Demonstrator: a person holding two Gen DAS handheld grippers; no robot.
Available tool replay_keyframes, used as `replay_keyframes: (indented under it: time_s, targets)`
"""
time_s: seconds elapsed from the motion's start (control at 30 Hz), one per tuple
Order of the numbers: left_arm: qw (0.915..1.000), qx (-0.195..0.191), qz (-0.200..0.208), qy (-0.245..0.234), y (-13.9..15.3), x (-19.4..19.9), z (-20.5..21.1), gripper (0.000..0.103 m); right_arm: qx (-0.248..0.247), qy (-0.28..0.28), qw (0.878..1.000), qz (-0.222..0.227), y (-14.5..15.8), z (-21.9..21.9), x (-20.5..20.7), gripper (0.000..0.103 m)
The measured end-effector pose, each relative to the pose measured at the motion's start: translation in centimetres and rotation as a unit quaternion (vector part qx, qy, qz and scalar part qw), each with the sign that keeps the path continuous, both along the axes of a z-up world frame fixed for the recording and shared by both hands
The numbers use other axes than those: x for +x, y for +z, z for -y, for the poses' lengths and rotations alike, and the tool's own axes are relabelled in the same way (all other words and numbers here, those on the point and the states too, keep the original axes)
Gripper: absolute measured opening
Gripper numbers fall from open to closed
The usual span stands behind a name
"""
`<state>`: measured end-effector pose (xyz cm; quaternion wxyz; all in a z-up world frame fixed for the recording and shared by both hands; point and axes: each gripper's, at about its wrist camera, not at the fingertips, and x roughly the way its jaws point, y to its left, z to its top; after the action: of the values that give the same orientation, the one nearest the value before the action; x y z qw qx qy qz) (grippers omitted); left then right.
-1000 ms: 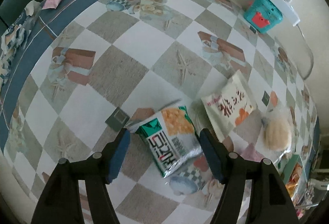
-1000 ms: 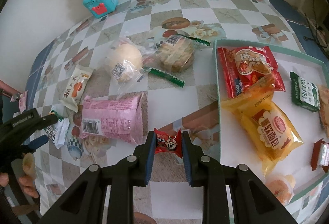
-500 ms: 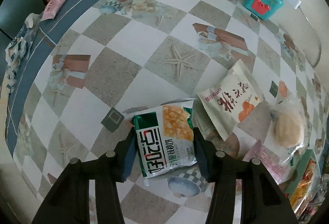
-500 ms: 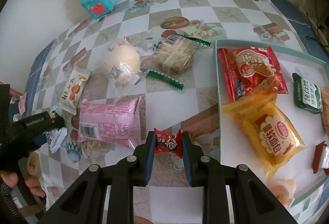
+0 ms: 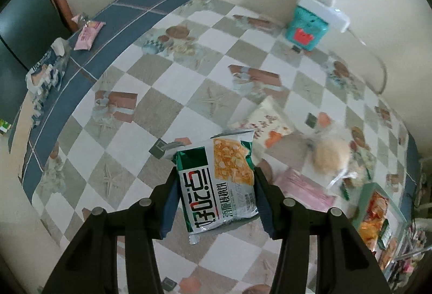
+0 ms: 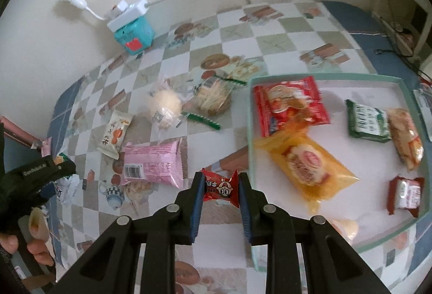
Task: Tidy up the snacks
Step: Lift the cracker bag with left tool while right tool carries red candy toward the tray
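Note:
My left gripper (image 5: 214, 186) is shut on a green and white snack packet (image 5: 218, 180), lifted off the checked tablecloth. My right gripper (image 6: 220, 187) is shut on a small red candy wrapper (image 6: 220, 187), held just left of the mint-rimmed white tray (image 6: 251, 148). The tray holds a red packet (image 6: 290, 104), a yellow bun packet (image 6: 305, 161), a green packet (image 6: 368, 121) and others. On the cloth lie a pink packet (image 6: 154, 163), a cream packet (image 6: 114, 133), a round bun in clear wrap (image 6: 163, 104) and a wrapped biscuit stack (image 6: 213, 98).
A teal box with a white power strip (image 6: 132, 29) stands at the wall, its cable trailing along it. A small pink packet (image 5: 87, 34) and a patterned bag (image 5: 46, 72) lie at the far left table edge. A person's hand (image 6: 32, 237) holds the left gripper.
The left gripper closed on the green and white packet and lifted it off the cloth. The right gripper rose with the red candy and moved toward the tray.

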<state>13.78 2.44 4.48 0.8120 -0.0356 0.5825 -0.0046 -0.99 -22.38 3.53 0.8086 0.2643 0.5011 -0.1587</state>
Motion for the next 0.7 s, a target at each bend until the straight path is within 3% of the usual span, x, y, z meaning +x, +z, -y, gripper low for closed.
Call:
replay_keyframes:
  time_s: [0.3, 0.7]
  targets:
    - [0.9991, -0.01, 0.018, -0.038, 2.0, -3.4, 3.8, 0.053, -0.016, -0.042, 0.999, 0.019, 2.1, 3.7, -4.2, 0.026]
    - [0.9891, 0.003, 0.018, -0.146, 1.9, -8.6, 13.2, 0.053, -0.008, -0.118, 0.993, 0.02, 1.8, 10.7, -9.3, 0.026]
